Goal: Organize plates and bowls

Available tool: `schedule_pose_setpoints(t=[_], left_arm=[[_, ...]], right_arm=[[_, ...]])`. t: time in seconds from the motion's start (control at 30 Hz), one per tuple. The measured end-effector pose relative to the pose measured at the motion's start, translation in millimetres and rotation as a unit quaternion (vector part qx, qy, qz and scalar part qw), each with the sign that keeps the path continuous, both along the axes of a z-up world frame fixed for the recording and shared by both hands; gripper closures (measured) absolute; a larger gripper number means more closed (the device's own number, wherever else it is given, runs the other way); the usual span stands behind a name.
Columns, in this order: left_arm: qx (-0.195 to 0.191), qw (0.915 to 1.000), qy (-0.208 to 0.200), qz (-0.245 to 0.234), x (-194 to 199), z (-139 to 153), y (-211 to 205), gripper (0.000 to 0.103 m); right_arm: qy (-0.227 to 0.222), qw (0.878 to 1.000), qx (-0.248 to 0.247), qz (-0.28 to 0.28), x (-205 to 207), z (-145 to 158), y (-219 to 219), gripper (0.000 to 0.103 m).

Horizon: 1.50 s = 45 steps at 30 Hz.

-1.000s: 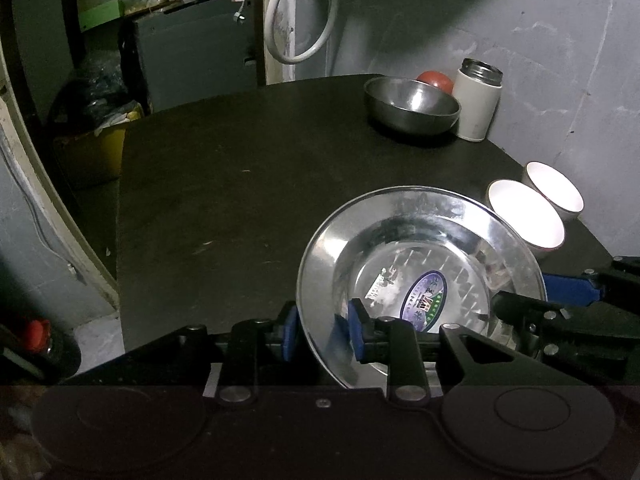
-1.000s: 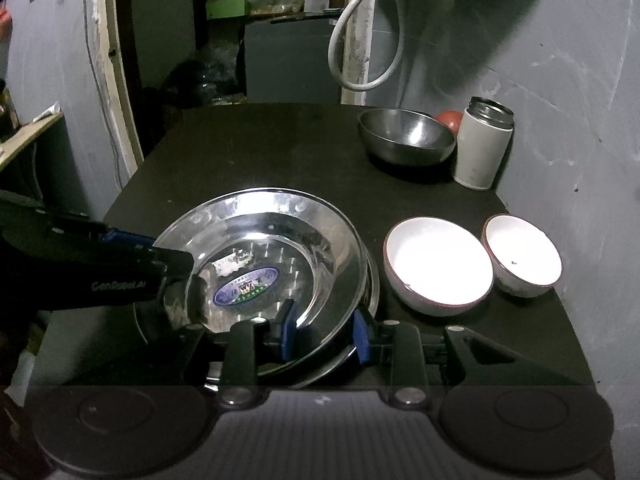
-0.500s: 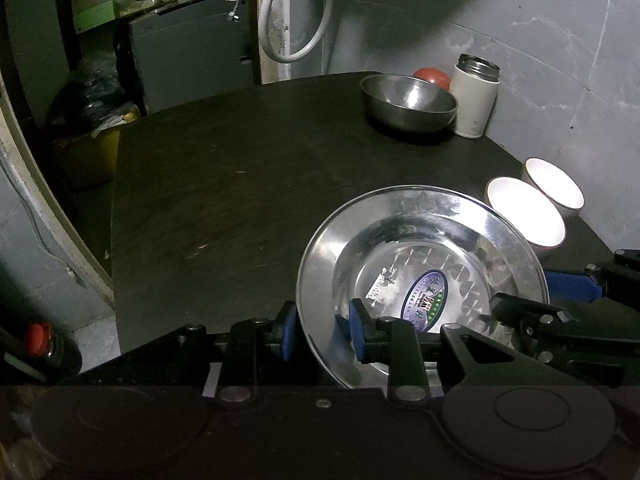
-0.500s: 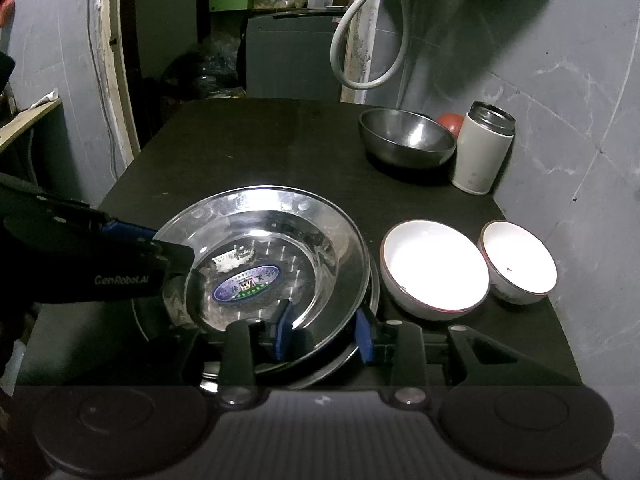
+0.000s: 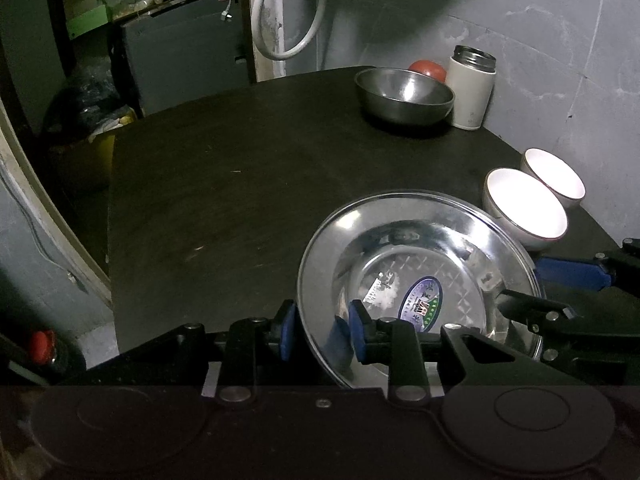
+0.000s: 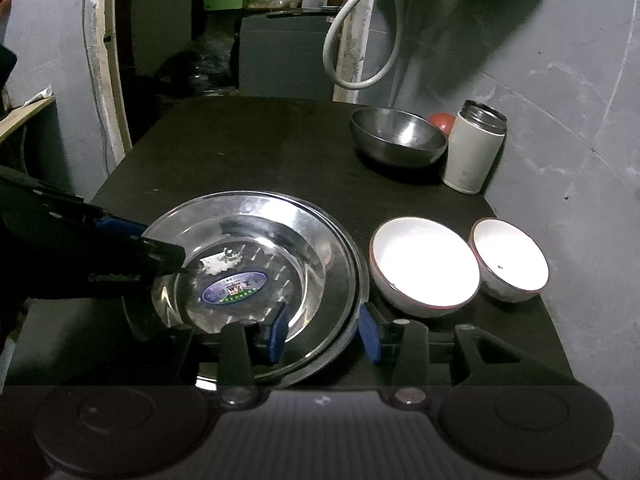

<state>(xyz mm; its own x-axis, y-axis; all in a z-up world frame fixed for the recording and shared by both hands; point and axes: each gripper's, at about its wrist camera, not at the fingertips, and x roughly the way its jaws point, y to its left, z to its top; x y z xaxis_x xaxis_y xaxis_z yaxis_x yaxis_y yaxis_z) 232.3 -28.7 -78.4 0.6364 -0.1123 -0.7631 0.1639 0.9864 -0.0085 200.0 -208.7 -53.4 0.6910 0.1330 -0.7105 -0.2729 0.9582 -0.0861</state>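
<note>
Steel plates (image 6: 320, 248) stacked; lower plate mostly hidden; both tongs straddle rims.

Bare table (image 5: 224, 200) left, white bowls (image 6: 424, 266) crowding right, steel bowl (image 6: 398, 138) behind

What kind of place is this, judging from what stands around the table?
Probably a plain home kitchen or utility corner. A dark table stands against a bare grey wall and carries steel plates, white bowls and a flask; a white hose hangs behind.
</note>
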Motion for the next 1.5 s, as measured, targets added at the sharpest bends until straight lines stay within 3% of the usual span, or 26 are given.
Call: schedule_pose_setpoints(t=[0.1,0.13,0.27,0.43,0.63,0.9,1.0,1.2,1.33,1.5], left_arm=[[-0.004,1.0,0.0,0.006,1,3,4,0.067],[-0.005,0.9999,-0.003,0.01,1,4,6,0.059],[-0.003,0.999,-0.02,0.041,4,13,16,0.02],[-0.012,0.9969,-0.033,0.071,21,20,26,0.001],[-0.065,0.9956,-0.034,0.058,68,24,28,0.001],[-0.107,0.9918,-0.06,0.036,176,34,-5,0.001],[-0.114,0.9918,-0.051,0.029,218,25,-24,0.001],[-0.119,0.9919,-0.029,0.032,265,8,-45,0.001],[-0.117,0.9921,-0.005,0.044,281,-2,-51,0.009],[-0.134,0.9895,0.019,0.049,282,-8,-51,0.031]], right_arm=[[-0.004,1.0,0.004,-0.01,-1,1,-5,0.046],[-0.006,1.0,0.007,-0.013,-3,2,-7,0.044],[-0.02,0.999,0.028,-0.031,-8,6,-18,0.015],[-0.036,0.996,0.063,-0.056,-4,12,-34,0.004],[-0.06,0.99,0.084,-0.095,28,18,-51,0.001],[-0.087,0.976,0.124,-0.155,128,31,-72,0.001],[-0.072,0.976,0.126,-0.164,169,24,-74,0.011],[-0.044,0.975,0.136,-0.168,212,11,-74,0.02],[-0.017,0.974,0.144,-0.173,225,-2,-72,0.027],[0.0,0.973,0.157,-0.171,239,-15,-74,0.045]])
